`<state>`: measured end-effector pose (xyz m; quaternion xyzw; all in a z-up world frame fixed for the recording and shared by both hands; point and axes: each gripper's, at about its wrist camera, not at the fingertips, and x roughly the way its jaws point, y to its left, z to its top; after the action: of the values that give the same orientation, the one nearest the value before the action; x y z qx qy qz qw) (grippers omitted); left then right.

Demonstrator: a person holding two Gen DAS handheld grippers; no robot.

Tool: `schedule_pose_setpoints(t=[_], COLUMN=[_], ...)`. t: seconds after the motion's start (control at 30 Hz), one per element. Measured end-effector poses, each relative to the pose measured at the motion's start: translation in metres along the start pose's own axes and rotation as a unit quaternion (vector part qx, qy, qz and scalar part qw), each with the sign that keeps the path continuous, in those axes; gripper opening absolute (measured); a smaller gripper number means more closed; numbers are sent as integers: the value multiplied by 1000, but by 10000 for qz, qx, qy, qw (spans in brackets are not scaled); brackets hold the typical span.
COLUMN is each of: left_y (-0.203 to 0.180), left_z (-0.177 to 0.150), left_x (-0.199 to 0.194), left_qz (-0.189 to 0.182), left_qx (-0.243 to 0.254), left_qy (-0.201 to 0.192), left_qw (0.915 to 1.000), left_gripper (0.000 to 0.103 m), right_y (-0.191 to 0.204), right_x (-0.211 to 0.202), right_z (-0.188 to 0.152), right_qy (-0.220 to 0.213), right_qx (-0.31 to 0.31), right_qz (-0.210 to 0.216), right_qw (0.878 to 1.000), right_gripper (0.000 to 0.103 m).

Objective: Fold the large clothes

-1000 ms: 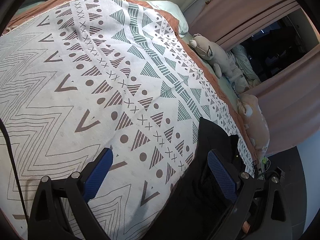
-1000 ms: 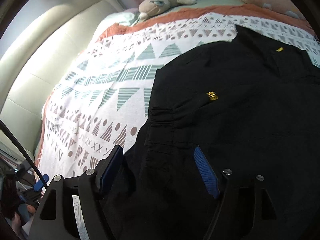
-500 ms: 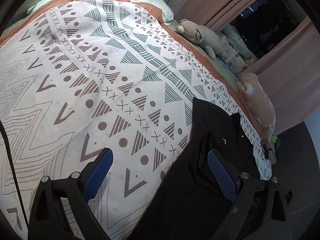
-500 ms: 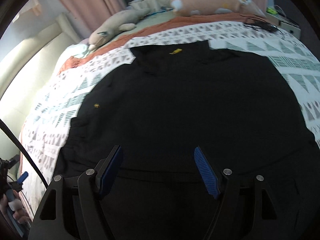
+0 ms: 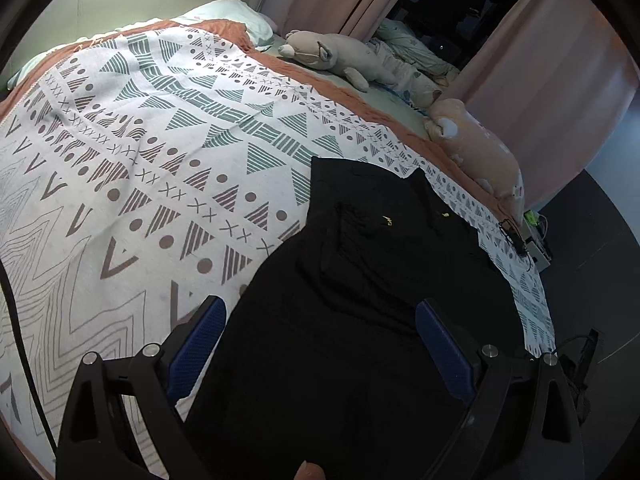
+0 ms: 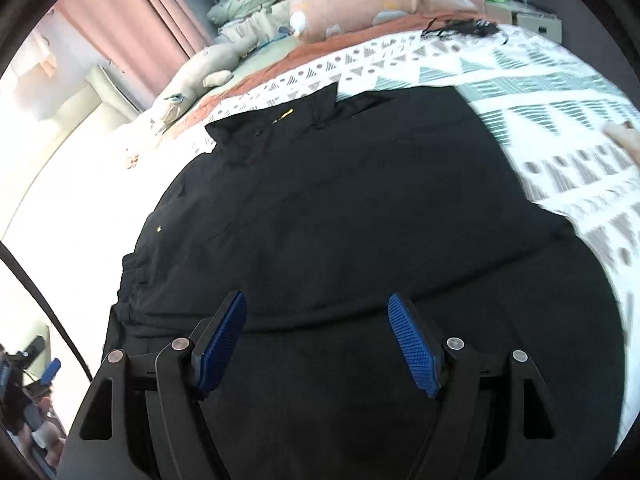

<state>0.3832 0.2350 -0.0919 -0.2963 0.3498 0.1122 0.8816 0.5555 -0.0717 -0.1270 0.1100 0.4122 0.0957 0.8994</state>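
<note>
**Desk:** Where is the garment?

**Operator:** A black jacket (image 6: 344, 216) lies spread flat on the patterned bedspread (image 5: 132, 184), collar end away from me toward the stuffed toys (image 5: 340, 56) along the far edge of the bed, hem end near me. Its long axis runs away from both claws, roughly in line with the fingers.

**Desk:** And the claws?

**Operator:** I have the right gripper (image 6: 318, 340) over the near part of the jacket, blue pads spread wide, nothing between them but cloth underneath; I can't tell whether the tips touch it. The left gripper (image 5: 320, 344) is spread wide too and holds nothing. It straddles the jacket's left border: one pad over bedspread, the other over black cloth.

**Desk:** Which one is closer to a usable edge?

**Operator:** My read: the left. The jacket's side edge runs between its fingers, and a gathered cuff or waistband (image 6: 132, 272) shows at the left in the right camera. The right one sits over the middle of the garment, with the opposite edge well off to its right.

**Desk:** So the next move?

**Operator:** Probably I pinch the left side and carry it across the long axis toward the right. That is judgement only.
</note>
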Motion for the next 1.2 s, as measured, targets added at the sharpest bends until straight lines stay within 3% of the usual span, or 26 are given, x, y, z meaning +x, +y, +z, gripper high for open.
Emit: schedule_pose_setpoints(t=[0.2,0.3,0.5,0.63,0.77,0.87,0.9,1.2], left_y=[-10,-10,-21,-31,-34,-28,-24,22], left_z=[-47,-63,-87,-102,-116,-124,-126,-153], left_x=[-39,-66,-111,-138,-163,-181,-185,-218], left_qz=[-39,-40,-89,-361,-471,-595,-618,-758], left_qx=[185,205,468,611,736,658,619,374], left_qy=[119,39,-107,-193,-344,-433,-435,-782], left_qw=[9998,9998,9988,9973,9956,9951,9952,9933], left_gripper=[97,97,97,97,103,103,103,103], right_y=[-23,-32,-47,-65,-80,-86,-89,-110], right_x=[-65,-98,-155,-193,-239,-273,-286,-364], right_z=[-37,-58,-102,-131,-151,-166,-171,-226], right_qy=[-272,-460,-670,-728,-985,-1185,-1237,-1736], right_qx=[122,181,314,613,623,576,559,353], right_qz=[-3,-50,182,460,348,334,319,178], right_qw=[9996,9988,9971,9944,9926,9907,9902,9840], right_gripper=[72,82,86,87,87,94,103,103])
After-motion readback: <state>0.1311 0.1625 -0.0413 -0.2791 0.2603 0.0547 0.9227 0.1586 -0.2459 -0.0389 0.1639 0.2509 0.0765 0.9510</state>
